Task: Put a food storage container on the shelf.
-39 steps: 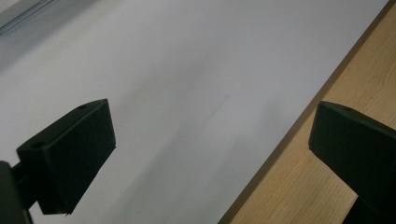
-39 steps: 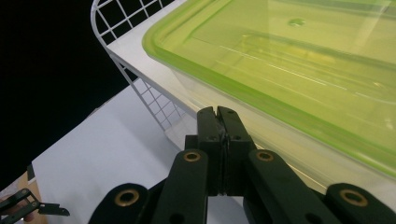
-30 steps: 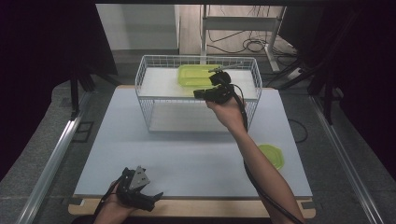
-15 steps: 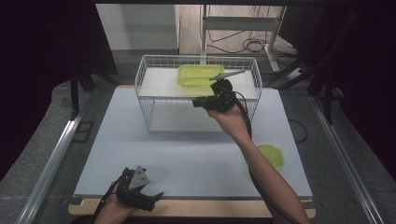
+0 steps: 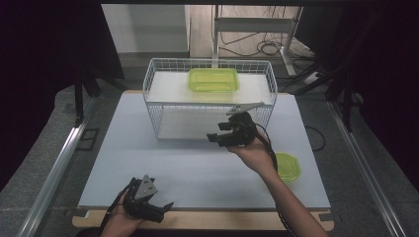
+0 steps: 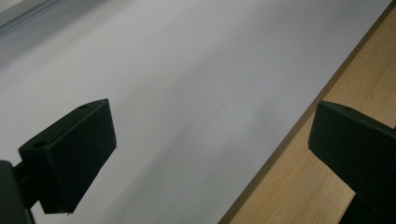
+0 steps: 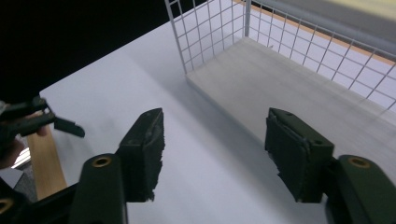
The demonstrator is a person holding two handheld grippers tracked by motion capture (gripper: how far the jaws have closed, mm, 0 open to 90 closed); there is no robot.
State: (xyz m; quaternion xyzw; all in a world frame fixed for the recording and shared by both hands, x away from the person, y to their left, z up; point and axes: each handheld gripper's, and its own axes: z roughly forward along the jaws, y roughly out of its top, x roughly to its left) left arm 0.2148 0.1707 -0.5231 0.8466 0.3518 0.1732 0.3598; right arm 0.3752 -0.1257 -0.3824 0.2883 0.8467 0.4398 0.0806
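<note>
A clear green container lies inside the white wire basket, toward its far side. My right gripper hovers over the white mat just in front of the basket's near right corner. Its jaws have just been opening and nothing is between them. In the right gripper view, the right gripper frames bare mat, with the basket ahead. My left gripper rests at the table's front left edge. The left gripper view shows its jaws wide apart over mat and wood, holding nothing.
A green lid lies on the white mat at the right, beside my right forearm. A wooden board edges the mat at the front. The left gripper appears far off in the right gripper view.
The right gripper has drawn back from the container in the basket, toward me and lower, to just in front of the basket. Its jaws went from shut to open. The left gripper stayed put.
</note>
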